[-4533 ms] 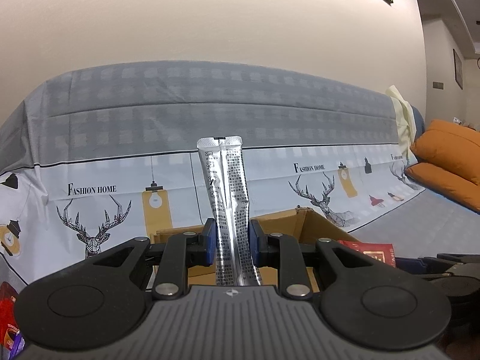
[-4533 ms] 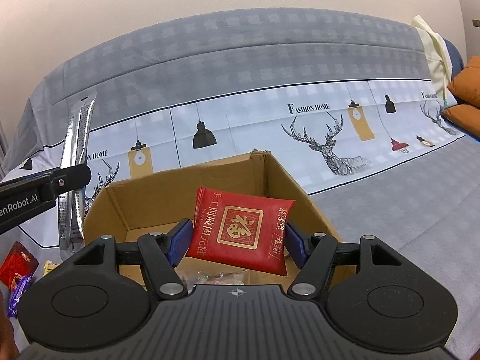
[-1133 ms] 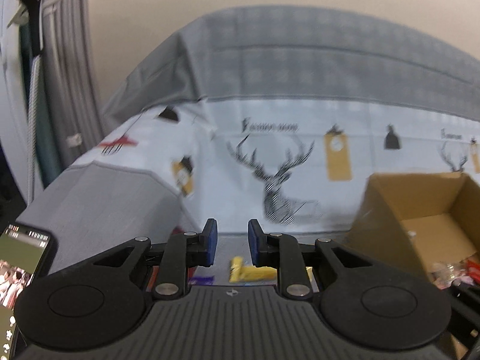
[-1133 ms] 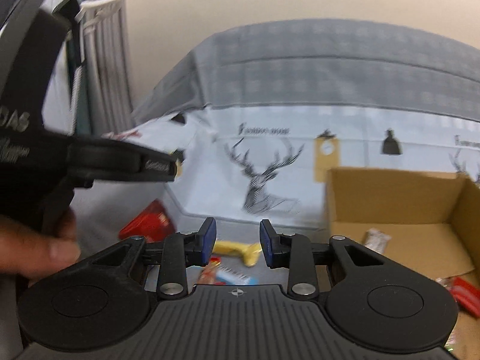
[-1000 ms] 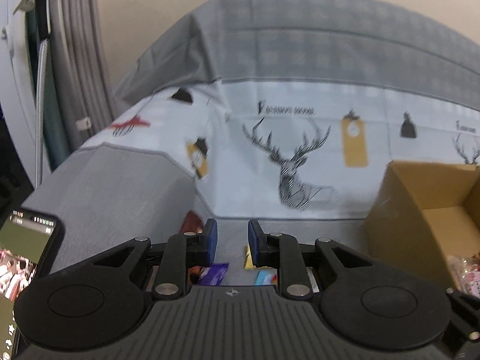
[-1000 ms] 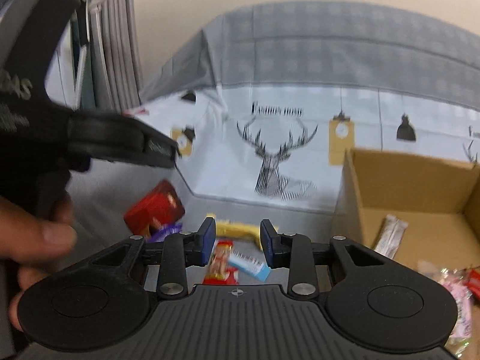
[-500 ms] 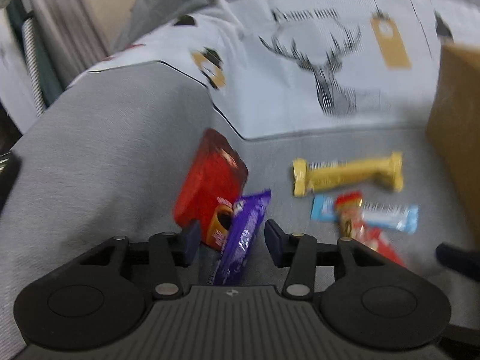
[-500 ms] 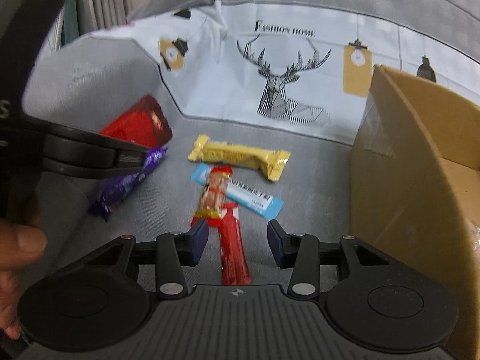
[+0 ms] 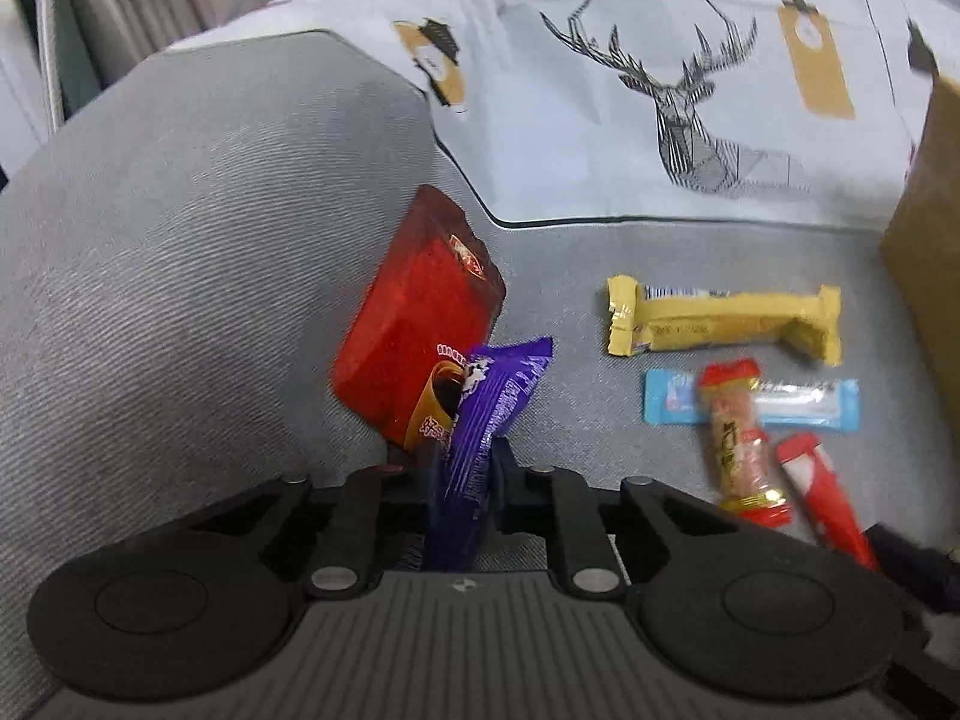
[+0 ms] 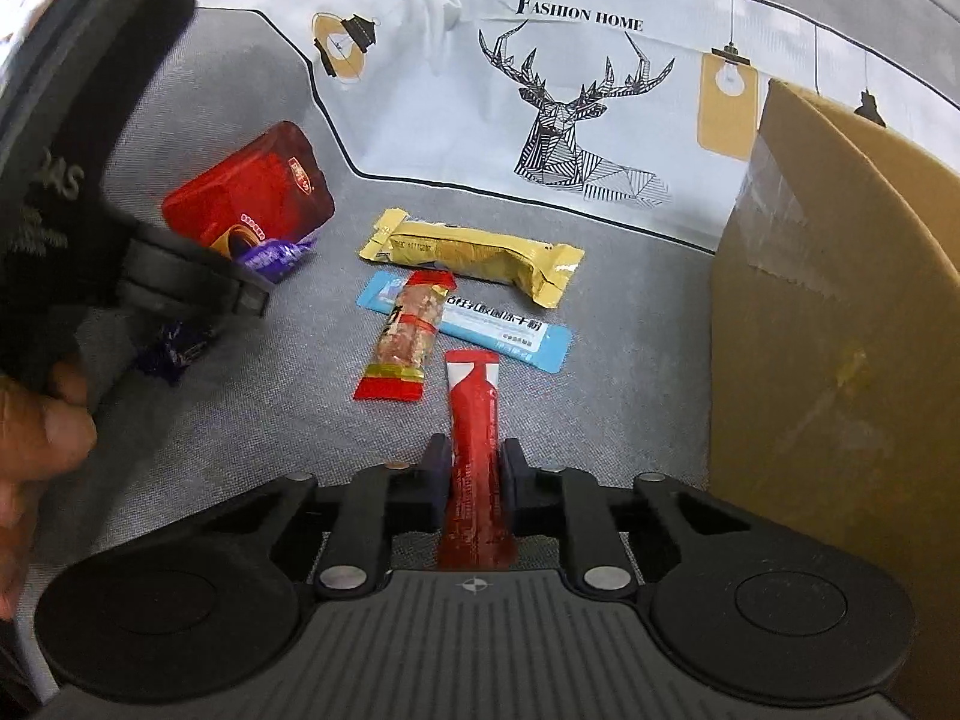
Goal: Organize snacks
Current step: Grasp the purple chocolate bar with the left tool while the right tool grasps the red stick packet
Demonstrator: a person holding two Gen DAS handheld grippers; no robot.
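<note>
Where fingers clamp, purple wrapper (image 9: 480, 420) is hidden.

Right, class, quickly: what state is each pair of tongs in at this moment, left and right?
Left tongs: closed on the purple snack packet.
Right tongs: closed on the red stick sachet.

I see matt grey woven cloth on the sofa seat (image 10: 252, 420), faintly ribbed. The purple wrapper (image 9: 480, 414) and red stick sachet (image 10: 477, 450) look like glossy plastic film; the yellow bar wrapper (image 10: 474, 252) is crinkled, possibly foil-lined. The box (image 10: 840, 330) is plain matt cardboard.
</note>
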